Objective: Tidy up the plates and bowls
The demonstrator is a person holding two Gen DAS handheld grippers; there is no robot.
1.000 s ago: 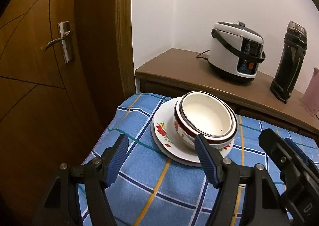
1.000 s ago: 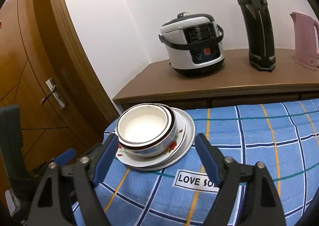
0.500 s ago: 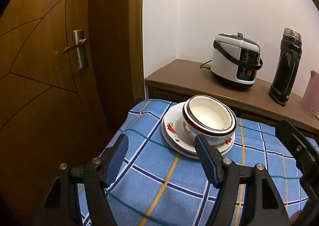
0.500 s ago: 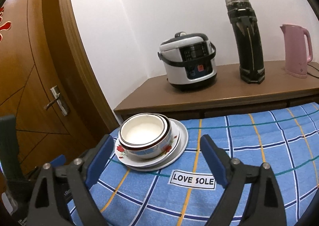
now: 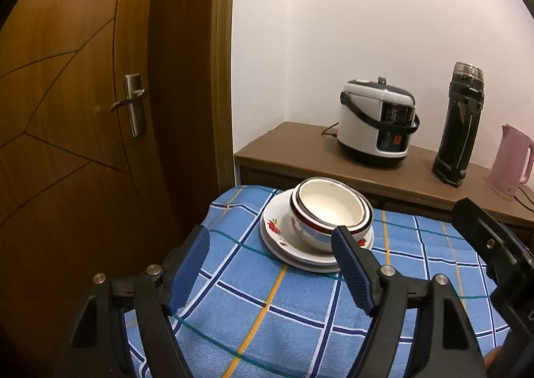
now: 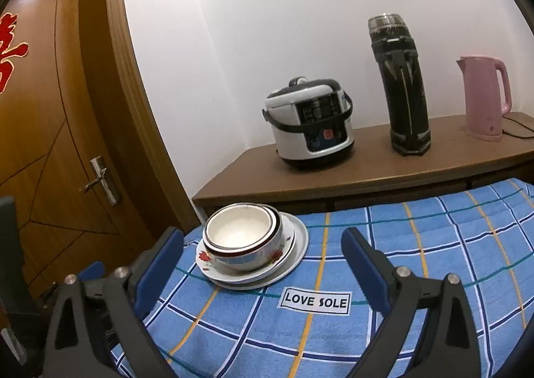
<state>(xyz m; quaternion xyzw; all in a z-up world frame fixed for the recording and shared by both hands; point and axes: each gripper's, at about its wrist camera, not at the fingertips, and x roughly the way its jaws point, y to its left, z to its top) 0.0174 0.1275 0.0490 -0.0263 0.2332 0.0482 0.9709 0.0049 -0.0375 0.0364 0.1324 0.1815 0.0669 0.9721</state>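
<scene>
Nested white bowls (image 5: 328, 208) with dark red rims sit on stacked floral plates (image 5: 278, 234) at the far left corner of the blue checked cloth. The bowls (image 6: 240, 231) and plates (image 6: 295, 244) also show in the right wrist view. My left gripper (image 5: 270, 253) is open and empty, held back from the stack and above the cloth. My right gripper (image 6: 262, 253) is open and empty, also back from the stack. The right gripper's body (image 5: 494, 251) shows at the right edge of the left wrist view.
A brown sideboard (image 6: 367, 177) behind the table carries a rice cooker (image 6: 310, 131), a tall black flask (image 6: 404, 87) and a pink kettle (image 6: 484, 97). A wooden door (image 5: 83, 111) with a metal handle stands to the left. The cloth bears a "LOVE SOLE" label (image 6: 315, 301).
Both grippers have drawn back and up from the stack, which looks smaller and farther away. Both stay open. The bowls and plates have not moved.
</scene>
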